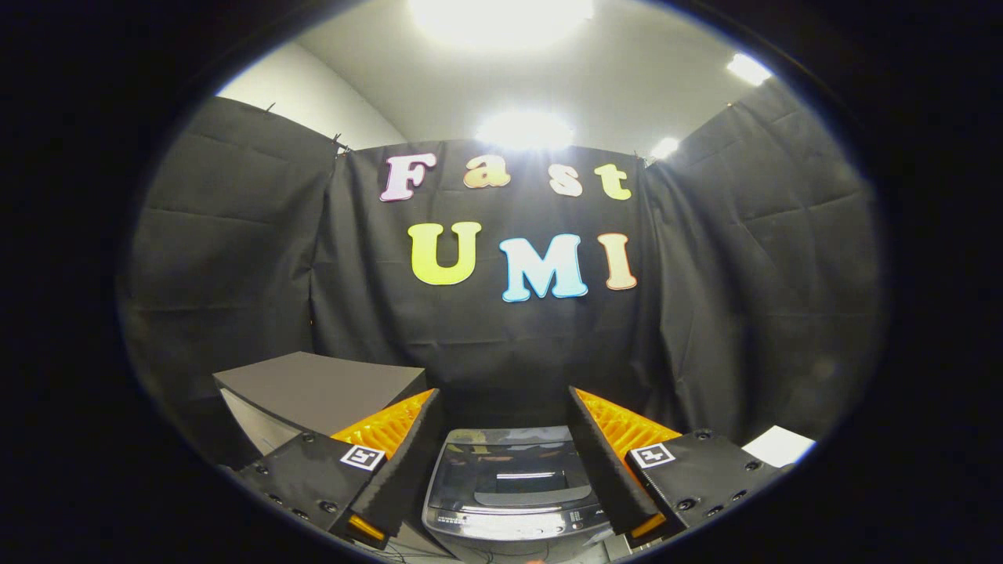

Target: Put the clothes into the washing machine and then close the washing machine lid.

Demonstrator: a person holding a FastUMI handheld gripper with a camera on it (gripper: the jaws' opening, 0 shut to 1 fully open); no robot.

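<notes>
A small grey top-loading washing machine [513,489] stands just ahead of my fingers, seen between them. Its dark glossy lid [517,474] lies flat and shut, with a control strip along its near edge. My gripper [504,399] is open, held above and in front of the machine, with its orange-and-black fingers [392,439] spread wide on either side and nothing between them.
A grey slab-topped box [313,392] stands to the left of the machine, behind the left finger. A white sheet or object [780,446] lies to the right, past the right finger. Black cloth walls close the booth behind and on both sides.
</notes>
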